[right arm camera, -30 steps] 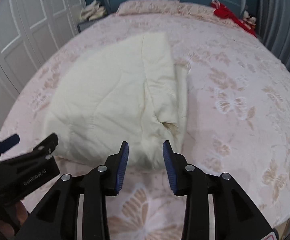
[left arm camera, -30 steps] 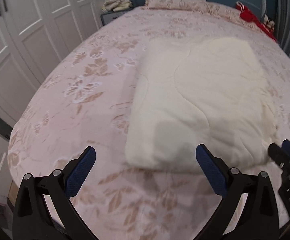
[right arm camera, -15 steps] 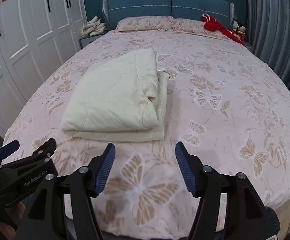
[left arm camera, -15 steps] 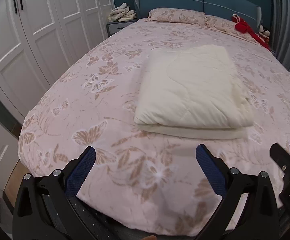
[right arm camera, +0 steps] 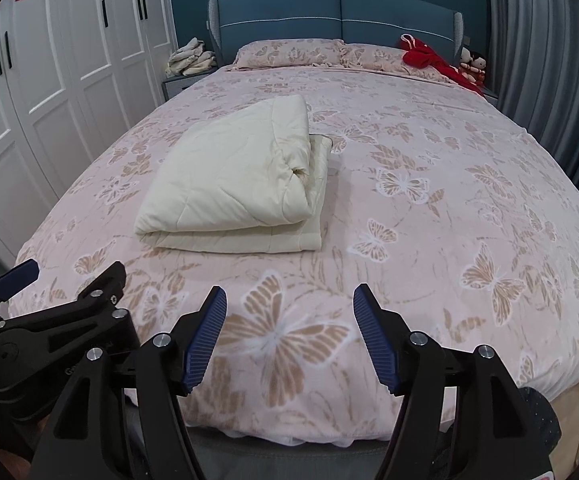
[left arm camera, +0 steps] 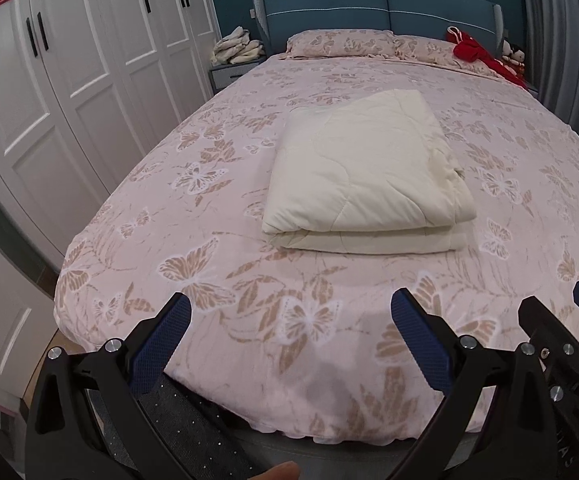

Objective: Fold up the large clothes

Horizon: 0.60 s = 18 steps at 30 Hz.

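A cream quilt point(left arm camera: 363, 176) lies folded into a thick rectangle on the pink butterfly-print bed point(left arm camera: 249, 184); the right wrist view shows the same quilt point(right arm camera: 237, 184) left of centre. My left gripper point(left arm camera: 289, 308) hangs open over the foot of the bed, well short of the quilt, nothing between its blue pads. My right gripper point(right arm camera: 289, 300) is also open and empty above the foot edge. Each gripper shows at the side of the other's view: the right gripper point(left arm camera: 561, 312) and the left gripper point(right arm camera: 65, 276).
White wardrobe doors point(left arm camera: 69, 80) run along the left. A nightstand with pale clothes point(left arm camera: 235, 46) stands by the blue headboard point(left arm camera: 377, 4). Red cloth point(left arm camera: 477, 52) lies at the pillows. Grey curtains point(right arm camera: 549, 60) hang on the right. The foot edge of the bed point(right arm camera: 289, 436) is just below the grippers.
Both grippers have drawn back from the quilt to the foot of the bed and risen a little. The right gripper's jaws have widened. The quilt stays folded where it lay.
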Motion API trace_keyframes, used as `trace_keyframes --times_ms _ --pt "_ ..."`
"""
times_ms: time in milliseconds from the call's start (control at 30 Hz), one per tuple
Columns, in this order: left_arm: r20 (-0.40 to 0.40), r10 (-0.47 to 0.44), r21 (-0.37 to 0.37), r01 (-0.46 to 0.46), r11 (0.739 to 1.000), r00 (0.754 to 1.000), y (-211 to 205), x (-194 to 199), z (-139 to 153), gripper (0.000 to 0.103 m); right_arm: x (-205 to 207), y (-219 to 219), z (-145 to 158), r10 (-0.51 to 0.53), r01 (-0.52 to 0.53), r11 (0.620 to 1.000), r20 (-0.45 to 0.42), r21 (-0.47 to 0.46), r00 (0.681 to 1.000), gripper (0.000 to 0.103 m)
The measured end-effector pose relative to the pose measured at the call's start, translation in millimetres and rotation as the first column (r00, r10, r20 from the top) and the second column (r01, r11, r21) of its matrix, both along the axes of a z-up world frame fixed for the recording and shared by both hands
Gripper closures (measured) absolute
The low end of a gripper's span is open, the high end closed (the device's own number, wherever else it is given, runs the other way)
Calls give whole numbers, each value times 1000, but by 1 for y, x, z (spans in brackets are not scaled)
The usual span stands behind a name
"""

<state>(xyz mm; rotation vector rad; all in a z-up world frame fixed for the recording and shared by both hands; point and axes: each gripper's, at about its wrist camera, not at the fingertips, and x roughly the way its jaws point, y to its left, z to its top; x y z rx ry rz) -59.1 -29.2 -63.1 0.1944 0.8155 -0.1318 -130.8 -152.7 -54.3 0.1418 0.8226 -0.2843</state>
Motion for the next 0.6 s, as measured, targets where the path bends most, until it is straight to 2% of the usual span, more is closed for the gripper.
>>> trace_keyframes --times_ms 433,600 --pt "2 28 -14 -28 1000 1000 8 -12 -3 5 -11 8 0 2 -1 1000 1 -26 1000 38" --pt "5 33 -19 -33 999 999 13 -15 -4 5 -18 10 0 -15 16 998 24 -61 1000 27"
